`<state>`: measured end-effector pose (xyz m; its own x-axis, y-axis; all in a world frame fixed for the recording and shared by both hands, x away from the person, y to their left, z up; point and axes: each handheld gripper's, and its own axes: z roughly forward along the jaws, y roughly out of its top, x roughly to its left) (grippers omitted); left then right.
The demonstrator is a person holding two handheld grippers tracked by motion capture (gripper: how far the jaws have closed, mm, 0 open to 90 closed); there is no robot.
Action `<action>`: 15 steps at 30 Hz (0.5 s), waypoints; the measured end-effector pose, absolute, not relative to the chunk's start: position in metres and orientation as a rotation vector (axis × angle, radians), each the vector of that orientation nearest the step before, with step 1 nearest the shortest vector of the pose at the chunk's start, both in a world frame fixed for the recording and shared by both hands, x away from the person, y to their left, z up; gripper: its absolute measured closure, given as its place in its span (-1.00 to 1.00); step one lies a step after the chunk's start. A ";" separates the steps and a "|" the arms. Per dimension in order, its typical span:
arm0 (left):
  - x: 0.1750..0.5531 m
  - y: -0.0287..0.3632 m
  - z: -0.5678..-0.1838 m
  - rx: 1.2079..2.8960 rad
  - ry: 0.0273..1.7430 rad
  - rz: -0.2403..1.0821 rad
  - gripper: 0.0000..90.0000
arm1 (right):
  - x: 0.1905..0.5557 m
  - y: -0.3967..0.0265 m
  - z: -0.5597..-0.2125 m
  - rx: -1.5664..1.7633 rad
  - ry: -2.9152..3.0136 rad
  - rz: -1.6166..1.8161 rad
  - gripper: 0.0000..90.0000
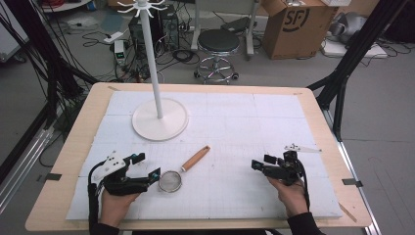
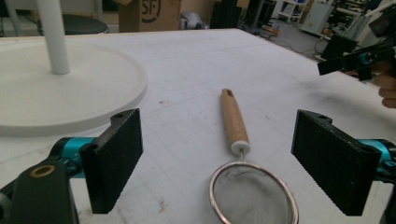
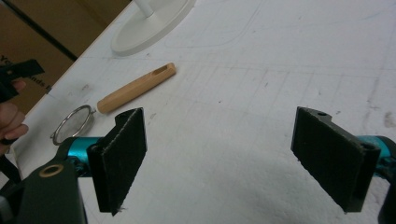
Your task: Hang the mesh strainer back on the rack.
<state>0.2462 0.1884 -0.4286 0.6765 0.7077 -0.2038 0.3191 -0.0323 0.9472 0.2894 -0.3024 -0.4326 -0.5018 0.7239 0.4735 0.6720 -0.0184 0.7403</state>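
- The left gripper (image 1: 149, 165) hovers low over the near left of the bench (image 1: 73, 147), jaws spread wide with nothing pressed between them; in the left gripper view the sieve's mesh bowl sits between and just ahead of the two pads, untouched.
- The right gripper (image 1: 262, 162) is at the near right, well apart from the sieve, jaws wide and holding nothing; only bare white mat lies between its pads.
- The sieve (image 1: 178, 174) lies flat on the white mat (image 1: 235, 127) near the middle, a little left of centre, just beside the left gripper's tips.
- Its long axis runs on a diagonal: the round mesh bowl is at the near-left end, the wooden handle (image 1: 195, 158) points far and to the right.
- The handle's far end has a slot cut into it, seen clearly in the right gripper view.
- Readable writing: a brown cardboard box (image 1: 296, 24) on the floor beyond the bench carries the letters "SF" in a ring; the same mark shows at the top of the left gripper view.
- A white stand (image 1: 159, 115) with a round base and a tall pole is at the far left of the mat; its hooked top is cut off by the upper edge of the high view.
- In the left gripper view the near rim of the mesh bowl is cut off by the bottom edge.
- Faint grid lines on the mat are hard to make out.
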 end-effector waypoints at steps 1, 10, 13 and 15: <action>0.250 0.184 -0.427 1.635 0.846 0.358 -0.62 | 0.289 -0.303 -0.432 1.541 2.163 1.584 -0.62; 0.272 0.157 -0.420 1.703 0.844 0.274 -0.63 | 0.286 -0.307 -0.431 1.495 2.144 1.590 -0.65; 0.279 0.150 -0.417 1.716 0.844 0.236 -0.62 | 0.283 -0.306 -0.427 1.452 2.126 1.598 -0.65; 0.286 0.145 -0.418 1.743 0.841 0.178 -0.62 | 0.282 -0.307 -0.427 1.440 2.117 1.610 -0.65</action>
<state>0.2856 0.1448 -0.4177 0.7334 0.6144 -0.2910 0.4440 -0.1088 0.8894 0.2816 -0.3067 -0.4266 -0.5413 0.7264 0.4235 0.6019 -0.0169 0.7984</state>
